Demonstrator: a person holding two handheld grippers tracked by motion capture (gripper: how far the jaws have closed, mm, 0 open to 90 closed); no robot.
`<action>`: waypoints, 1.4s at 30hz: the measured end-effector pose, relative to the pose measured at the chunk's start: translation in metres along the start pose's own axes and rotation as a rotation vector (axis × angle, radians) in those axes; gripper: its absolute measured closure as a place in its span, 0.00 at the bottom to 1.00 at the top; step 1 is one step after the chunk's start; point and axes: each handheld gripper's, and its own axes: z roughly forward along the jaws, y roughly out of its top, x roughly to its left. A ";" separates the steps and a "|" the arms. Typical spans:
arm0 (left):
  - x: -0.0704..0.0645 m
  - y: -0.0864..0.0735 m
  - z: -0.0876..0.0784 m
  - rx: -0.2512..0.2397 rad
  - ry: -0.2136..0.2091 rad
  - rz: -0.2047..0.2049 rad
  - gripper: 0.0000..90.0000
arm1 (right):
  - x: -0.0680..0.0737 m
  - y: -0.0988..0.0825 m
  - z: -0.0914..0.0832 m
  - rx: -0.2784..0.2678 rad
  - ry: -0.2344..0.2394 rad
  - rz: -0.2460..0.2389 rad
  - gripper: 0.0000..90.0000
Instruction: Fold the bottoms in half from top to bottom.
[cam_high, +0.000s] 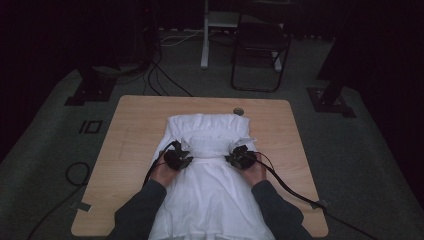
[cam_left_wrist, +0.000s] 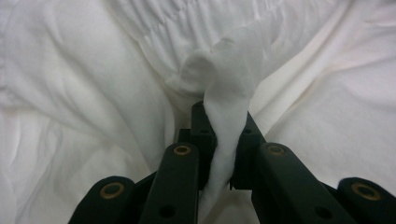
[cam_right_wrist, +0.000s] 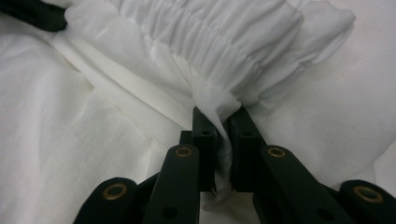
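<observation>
White cotton, a gathered garment, lies spread down the middle of the wooden surface, its elastic-ruched band toward twelve o'clock and its loose skirt running off the near edge at six. In the high view the left gripper sits at the band's nine o'clock end and the right gripper at its three o'clock end, each held in a hand with a dark sleeve behind it.

Both sets of jaws are nearly closed, each pinching a thin pleat of the fabric. In the left gripper view a twisted fold rises out between the pads. In the right gripper view the pinch takes the cloth just under the ruched band.

The likely trouble is the slightness of each bite. So little cloth is caught that an uneven pull could draw a pleat out of one side, and the band would then sag or swing crooked. The elastic may also contract when lifted, bunching the top so any fold lands askew. The hanging skirt could drag the piece toward six o'clock. The trailing cables lie close to the cloth and might snag it.

No brand, label or writing can be read on anything here.
</observation>
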 end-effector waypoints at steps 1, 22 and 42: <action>0.003 0.003 0.003 0.002 0.011 -0.007 0.93 | -0.002 0.003 0.003 0.001 -0.009 0.003 0.92; -0.005 0.035 -0.068 -0.248 0.002 -0.069 0.94 | -0.017 0.028 -0.055 -0.236 0.001 0.046 0.94; -0.052 -0.060 -0.045 -0.100 -0.202 -0.132 0.87 | 0.047 -0.068 -0.061 -0.051 0.128 -0.049 0.92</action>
